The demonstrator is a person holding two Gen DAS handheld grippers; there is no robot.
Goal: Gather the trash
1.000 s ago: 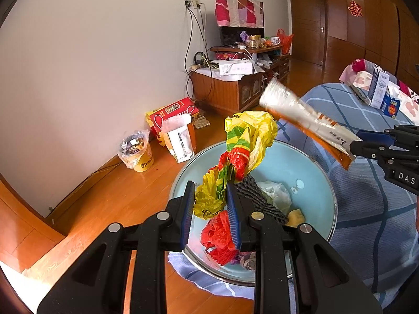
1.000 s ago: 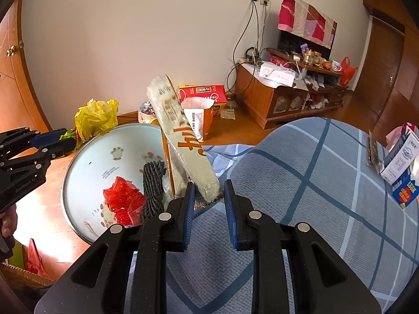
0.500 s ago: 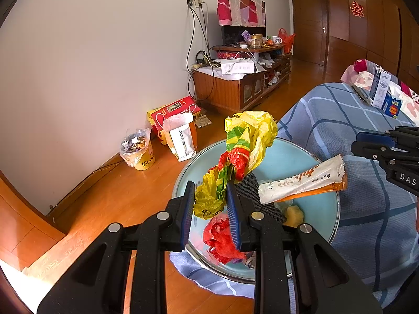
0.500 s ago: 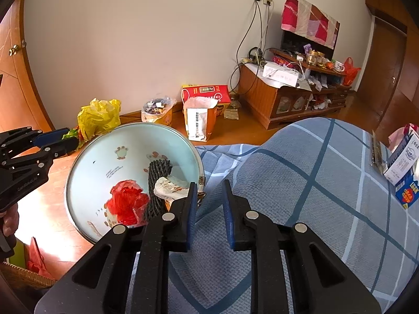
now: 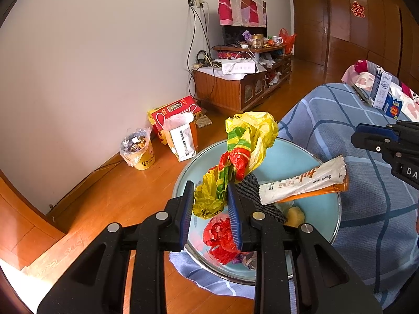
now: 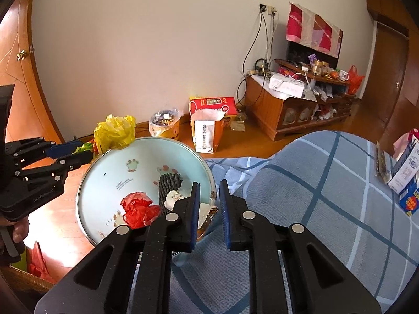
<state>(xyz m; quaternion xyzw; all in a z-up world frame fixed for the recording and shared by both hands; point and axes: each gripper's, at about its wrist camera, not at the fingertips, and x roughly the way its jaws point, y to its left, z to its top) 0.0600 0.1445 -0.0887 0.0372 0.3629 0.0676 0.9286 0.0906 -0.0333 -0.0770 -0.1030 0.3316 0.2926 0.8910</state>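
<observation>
Two tools are in view, each held by a person. The left tool (image 5: 210, 209) has its jaws clamped on a crumpled yellow plastic bag (image 5: 243, 157) with green and red stripes, and the bag stands up above a light blue basin (image 5: 322, 201). The right tool (image 6: 209, 206) has nothing between its jaws; they stand narrow and have just been closing. In the right wrist view this tool is at about 4 o'clock of the basin, over the blue checked bedspread (image 6: 327, 196), and the left tool is at about 9 o'clock of it. The basin sits on the edge of the bedspread. Inside it lie a crumpled red wrapper (image 6: 138, 208), a black foam net sleeve (image 6: 169, 185), and a long white and orange snack wrapper (image 5: 303, 183) which leans across the sleeve with its far end toward the rim at 3 o'clock in the left wrist view. A small yellow piece (image 5: 296, 214) lies under that wrapper; I cannot tell what it is. On the wooden floor (image 5: 117, 196) beyond the basin, at about 11 o'clock, stands a yellow bucket (image 5: 138, 154) lined with plastic and filled with scraps, and beside it a paper bag (image 5: 183, 138).
</observation>
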